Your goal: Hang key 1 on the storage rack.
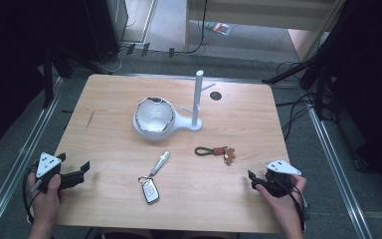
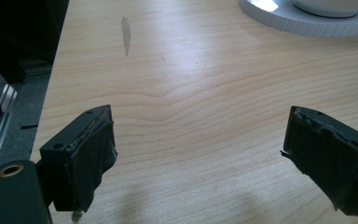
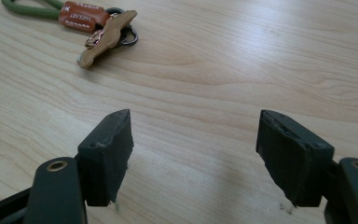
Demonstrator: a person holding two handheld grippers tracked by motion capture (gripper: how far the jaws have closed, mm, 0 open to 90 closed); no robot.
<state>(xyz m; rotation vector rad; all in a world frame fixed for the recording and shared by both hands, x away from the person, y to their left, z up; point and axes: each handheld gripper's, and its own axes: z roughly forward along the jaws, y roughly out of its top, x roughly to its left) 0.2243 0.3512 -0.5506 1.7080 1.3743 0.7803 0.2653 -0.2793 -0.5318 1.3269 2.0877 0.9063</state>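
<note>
Both tools rest at the near corners of the bench, jaws apart and empty.

The right tool (image 1: 255, 180) has its jaws spread over bare wood; the green-corded keyring (image 1: 215, 151) with its brown leather tag lies just ahead of it. The left tool (image 1: 82, 170) also stands wide, well apart from the car key fob (image 1: 150, 190). Farther off stands the white bowl-and-post stand (image 1: 195, 124) holding a bowl (image 1: 154, 115).
</note>
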